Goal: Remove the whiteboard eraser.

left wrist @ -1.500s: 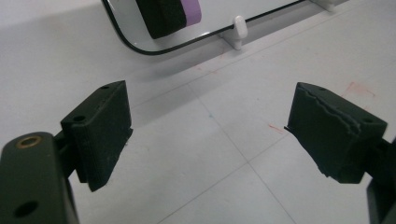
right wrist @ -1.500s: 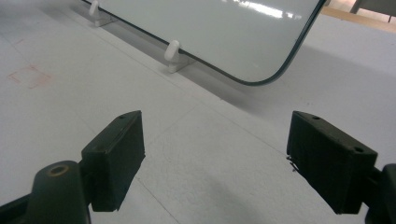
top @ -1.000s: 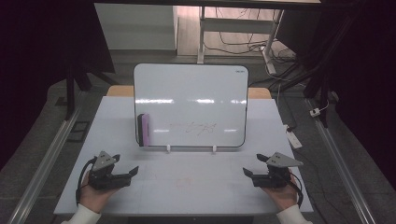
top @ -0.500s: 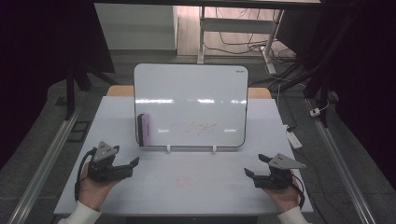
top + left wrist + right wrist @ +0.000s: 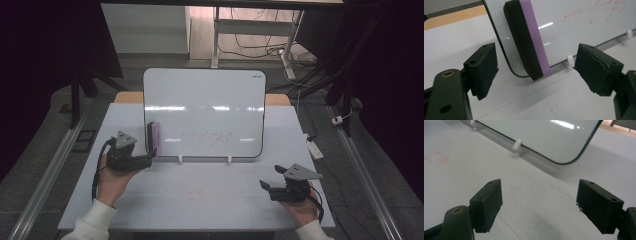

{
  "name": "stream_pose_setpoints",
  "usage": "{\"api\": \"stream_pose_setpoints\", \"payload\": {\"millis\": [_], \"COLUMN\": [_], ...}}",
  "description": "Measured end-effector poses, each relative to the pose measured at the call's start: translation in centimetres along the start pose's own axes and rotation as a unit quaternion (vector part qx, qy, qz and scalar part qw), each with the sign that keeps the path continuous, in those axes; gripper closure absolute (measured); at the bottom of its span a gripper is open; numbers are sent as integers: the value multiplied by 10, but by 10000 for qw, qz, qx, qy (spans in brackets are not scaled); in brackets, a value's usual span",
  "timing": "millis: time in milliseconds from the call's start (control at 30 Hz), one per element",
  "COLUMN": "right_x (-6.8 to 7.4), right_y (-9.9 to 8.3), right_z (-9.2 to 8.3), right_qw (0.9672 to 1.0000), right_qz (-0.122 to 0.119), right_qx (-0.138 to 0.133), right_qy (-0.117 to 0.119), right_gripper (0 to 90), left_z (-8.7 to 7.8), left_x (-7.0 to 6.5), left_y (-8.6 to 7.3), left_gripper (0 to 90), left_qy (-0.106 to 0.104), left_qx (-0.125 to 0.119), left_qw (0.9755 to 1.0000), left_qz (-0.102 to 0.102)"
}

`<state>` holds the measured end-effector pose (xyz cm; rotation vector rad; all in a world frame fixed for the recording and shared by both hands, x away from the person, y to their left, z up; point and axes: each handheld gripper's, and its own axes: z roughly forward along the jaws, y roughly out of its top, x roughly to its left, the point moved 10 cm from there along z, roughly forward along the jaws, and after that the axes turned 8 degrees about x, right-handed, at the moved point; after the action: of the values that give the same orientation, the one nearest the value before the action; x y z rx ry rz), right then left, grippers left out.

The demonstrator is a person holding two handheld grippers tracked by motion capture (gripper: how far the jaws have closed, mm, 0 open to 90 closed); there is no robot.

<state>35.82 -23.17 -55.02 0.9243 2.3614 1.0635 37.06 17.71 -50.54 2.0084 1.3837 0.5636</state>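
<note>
At the left of the high view, the left tool [image 5: 148, 161] is held in the person's left hand [image 5: 111, 180], lifted off the white tabletop [image 5: 200, 200] and pointing toward the lower left corner of the whiteboard [image 5: 205, 100]. Its jaws stand apart and grasp nothing; they have just been closing a little, with nothing pressed between them. In the left gripper view the two black pads [image 5: 484, 67] frame the eraser [image 5: 529, 42], which sits ahead of them, near but not touched.

The eraser [image 5: 153, 139] is a black block with a purple back, stuck upright against the face of the whiteboard at its lower left corner, just above the rounded edge of the frame. In the left gripper view it lies in the upper middle of the frame, tilted, black side to the left and purple strip to the right.

The whiteboard stands upright in the centre of the high view on two small white feet [image 5: 180, 159]. Faint red scribbles [image 5: 212, 136] mark its lower middle; another faint red mark [image 5: 196, 194] lies on the tabletop below it.

At the lower right of the high view, the right tool [image 5: 264, 186] rests low over the tabletop in the right hand [image 5: 300, 207], well apart from the board. Its jaws are released and wide, holding nothing; the right gripper view shows bare tabletop between them, and the board's lower right corner [image 5: 571, 160] beyond.
</note>
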Motion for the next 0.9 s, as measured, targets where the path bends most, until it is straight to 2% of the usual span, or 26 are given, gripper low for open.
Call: {"api": "stream_pose_setpoints", "payload": {"millis": [333,433,667,900], "right_x": [-1,-2,-3,-3], "right_y": [-4,-5,-7,-8], "right_z": [2,3,5,6], "right_qw": [9999,9999,9997,9995], "right_qz": [-31,-43,-49,-90], "right_qx": [103,133,188,231], "right_qy": [-83,-99,-135,-185], "right_gripper": [206,206,207,207], "left_z": [27,37,44,49], "left_x": [10,14,17,14], "left_y": [24,32,37,40], "left_gripper": [255,291,398,504], "left_qy": [108,242,361,266], "left_qx": [14,16,-11,-47], "left_qw": [9998,9996,9990,9991], "left_qz": [-135,-159,-255,-325]}}
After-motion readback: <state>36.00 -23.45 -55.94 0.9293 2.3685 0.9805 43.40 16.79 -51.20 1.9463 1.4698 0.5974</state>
